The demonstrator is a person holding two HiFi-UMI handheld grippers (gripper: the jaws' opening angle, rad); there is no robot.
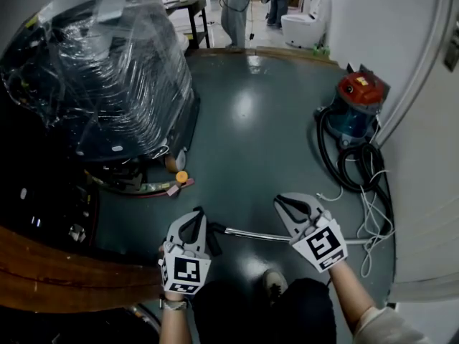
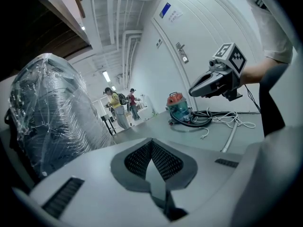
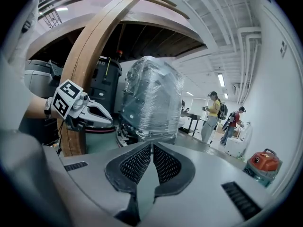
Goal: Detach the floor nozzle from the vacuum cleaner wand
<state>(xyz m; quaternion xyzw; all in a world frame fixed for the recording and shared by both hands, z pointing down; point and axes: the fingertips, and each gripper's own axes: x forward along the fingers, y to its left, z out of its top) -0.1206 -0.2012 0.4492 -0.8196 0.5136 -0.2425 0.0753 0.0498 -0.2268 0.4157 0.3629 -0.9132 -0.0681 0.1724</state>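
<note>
Only the head view looks down on the floor [image 1: 251, 135] and shows the wand [image 1: 265, 236]. It lies flat across the floor between my two tools, its far end running toward the wall on my right. My left tool [image 1: 195, 217] hangs just above the wand's left end, where a black fitting [image 1: 214, 236] sits partly hidden under it. I cannot tell whether that is the floor nozzle. My right tool [image 1: 285, 203] hangs above the wand's middle. Neither tool touches the wand.

The left gripper view shows what the head view cannot: my left tool's pads are pressed together with nothing between them. It also catches the right tool side-on, with the vacuum cleaner [image 1: 356, 106] and its coiled black hose [image 1: 355, 170] beyond, against the wall.

The right gripper view shows my right tool all but closed, with a thin slit between the pads and nothing in it. Past it stand the film-wrapped machine [image 1: 107, 70], a curved wooden beam [image 1: 64, 264] and, far off, two people [image 3: 222, 117].
</note>
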